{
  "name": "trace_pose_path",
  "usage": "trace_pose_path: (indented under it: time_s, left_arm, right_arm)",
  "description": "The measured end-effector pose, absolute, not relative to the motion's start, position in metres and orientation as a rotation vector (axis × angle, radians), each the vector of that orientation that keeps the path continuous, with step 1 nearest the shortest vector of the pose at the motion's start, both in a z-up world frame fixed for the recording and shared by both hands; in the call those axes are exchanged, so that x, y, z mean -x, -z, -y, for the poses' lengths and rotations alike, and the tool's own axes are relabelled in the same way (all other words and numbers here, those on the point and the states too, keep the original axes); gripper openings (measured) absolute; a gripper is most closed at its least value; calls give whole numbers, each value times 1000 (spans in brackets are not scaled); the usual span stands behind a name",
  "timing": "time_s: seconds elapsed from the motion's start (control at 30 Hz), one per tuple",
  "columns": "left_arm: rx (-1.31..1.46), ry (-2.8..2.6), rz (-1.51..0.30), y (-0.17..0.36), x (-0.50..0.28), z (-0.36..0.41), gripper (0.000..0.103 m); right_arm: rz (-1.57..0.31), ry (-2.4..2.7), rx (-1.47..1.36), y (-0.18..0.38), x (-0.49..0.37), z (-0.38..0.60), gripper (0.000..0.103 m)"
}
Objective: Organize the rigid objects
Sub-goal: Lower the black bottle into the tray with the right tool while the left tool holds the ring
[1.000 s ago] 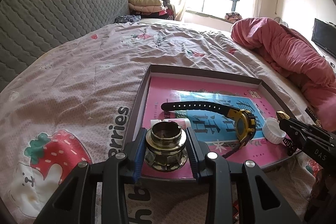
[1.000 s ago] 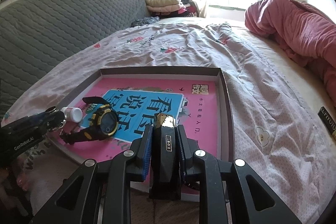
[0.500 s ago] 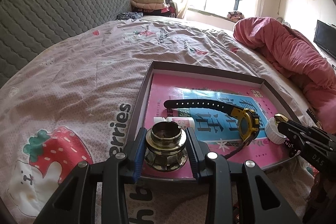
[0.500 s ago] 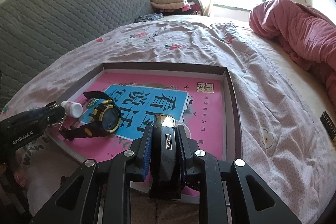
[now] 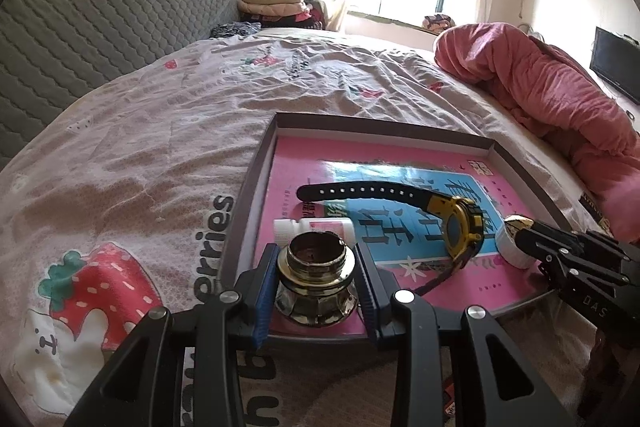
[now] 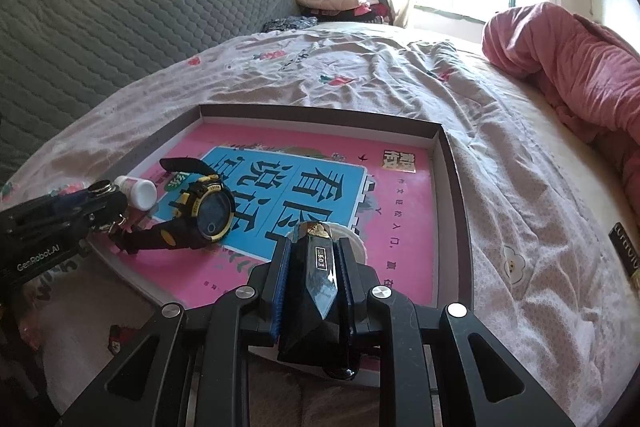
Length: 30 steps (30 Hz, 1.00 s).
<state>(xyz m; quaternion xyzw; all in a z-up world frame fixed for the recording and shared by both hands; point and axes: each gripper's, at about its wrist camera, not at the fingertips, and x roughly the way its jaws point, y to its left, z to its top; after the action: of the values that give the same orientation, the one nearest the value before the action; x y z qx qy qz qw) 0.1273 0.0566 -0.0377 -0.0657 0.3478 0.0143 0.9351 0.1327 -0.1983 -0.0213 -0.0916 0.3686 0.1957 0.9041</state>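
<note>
Left gripper (image 5: 316, 291) is clamped on a brass fitting (image 5: 316, 281) over the tray's (image 5: 256, 187) near-left corner; right gripper (image 6: 314, 279) pinches a dark faceted bottle (image 6: 320, 291) above its near edge.

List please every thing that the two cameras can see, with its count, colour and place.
tray: 1, dark rim, on the bed, pink and blue printed sheet inside
watch: 1, black and yellow, lying in the tray
small bottle: 1, white, lying in the tray beside the watch
white lid: 1, in the tray, near the right gripper's tip
brass fitting: 1, gold metal, between the left gripper's pads
dark faceted bottle: 1, black with gold cap, in the right gripper
bedsheet: 1, pale, strawberry print
quilt: 1, pink, bunched up on the bed
left gripper: black, closed on the fitting
right gripper: black, closed on the bottle
</note>
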Motion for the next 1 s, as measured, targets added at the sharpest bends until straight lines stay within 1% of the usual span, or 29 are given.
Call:
trace_pose_path:
  time_s: [0.37, 0.53, 0.63, 0.67, 0.73, 0.77, 0.8, 1.0]
  left_arm:
    - [138, -42, -715, 38, -128, -57, 37]
    - [152, -71, -709, 37, -128, -63, 37]
    - [146, -76, -710, 37, -127, -63, 37]
    - [142, -78, -710, 38, -128, -63, 37]
    - [138, -79, -712, 38, -129, -64, 37]
    - [141, -73, -712, 38, -129, -64, 37]
    - [143, -67, -714, 39, -130, -64, 37]
    - [92, -49, -747, 44, -139, -53, 37]
  right_arm:
    - [-763, -381, 222, 21, -132, 197, 22]
    - [-763, -384, 216, 21, -132, 196, 25]
    - [-758, -384, 215, 20, -131, 196, 29]
    - [-755, -383, 213, 19, -130, 196, 31]
    - [-744, -386, 203, 17, -129, 196, 40]
    - [-737, -383, 202, 16, -129, 196, 49]
    - [-734, -381, 200, 15, -128, 197, 56]
    - [-728, -371, 182, 13, -128, 201, 56]
